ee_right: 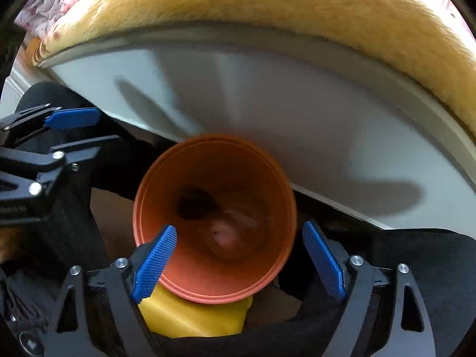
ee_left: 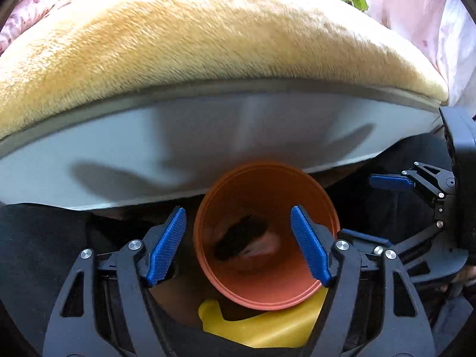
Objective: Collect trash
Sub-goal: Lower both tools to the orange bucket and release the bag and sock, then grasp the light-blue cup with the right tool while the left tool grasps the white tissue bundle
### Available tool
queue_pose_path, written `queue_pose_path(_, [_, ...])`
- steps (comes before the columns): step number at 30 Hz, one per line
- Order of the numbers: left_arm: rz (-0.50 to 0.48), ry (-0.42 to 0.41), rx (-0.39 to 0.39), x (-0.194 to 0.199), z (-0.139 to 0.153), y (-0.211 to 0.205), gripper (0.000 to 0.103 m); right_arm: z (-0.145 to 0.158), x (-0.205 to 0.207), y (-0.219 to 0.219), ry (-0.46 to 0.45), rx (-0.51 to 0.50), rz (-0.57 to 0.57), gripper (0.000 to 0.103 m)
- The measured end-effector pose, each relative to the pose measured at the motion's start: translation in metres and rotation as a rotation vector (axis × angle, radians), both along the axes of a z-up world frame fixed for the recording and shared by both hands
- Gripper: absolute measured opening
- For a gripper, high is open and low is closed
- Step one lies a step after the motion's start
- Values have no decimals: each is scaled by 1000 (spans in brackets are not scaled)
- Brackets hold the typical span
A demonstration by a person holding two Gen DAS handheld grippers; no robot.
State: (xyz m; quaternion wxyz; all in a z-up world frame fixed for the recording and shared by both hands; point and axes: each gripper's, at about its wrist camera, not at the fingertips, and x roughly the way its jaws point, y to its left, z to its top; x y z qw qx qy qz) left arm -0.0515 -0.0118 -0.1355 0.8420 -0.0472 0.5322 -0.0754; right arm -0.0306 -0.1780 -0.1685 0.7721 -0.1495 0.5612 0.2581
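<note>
I'm looking straight down into the round orange plastic bin [ee_left: 266,238], which stands just below the grey lower edge of the bed [ee_left: 184,136] under its tan plush blanket [ee_left: 190,38], with crumpled pale and dark trash [ee_right: 208,217] lying at its bottom and a yellow plastic piece [ee_left: 267,327] poking out from beneath its near rim. My left gripper [ee_left: 239,245] hangs over the bin's mouth with jaws released and nothing between them, one pad inside the rim line and the other outside. My right gripper [ee_right: 241,260] likewise stands spread and empty across the near rim, and the two tools sit close beside each other, so free room is only toward me, away from the bed edge.
</note>
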Motion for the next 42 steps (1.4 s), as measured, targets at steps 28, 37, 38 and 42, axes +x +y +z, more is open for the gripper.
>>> queue_pose_path(28, [131, -371, 68, 97, 119, 37, 83, 119, 263, -60, -18, 636, -487, 47])
queue_pose_path(37, [158, -320, 52, 133, 102, 43, 83, 143, 238, -49, -160, 611, -405, 14])
queue_pose_path(38, [159, -320, 54, 137, 101, 42, 83, 148, 228, -49, -184, 600, -391, 14])
queue_pose_path(42, [197, -314, 78, 161, 98, 37, 83, 158, 198, -59, -258, 576, -365, 15])
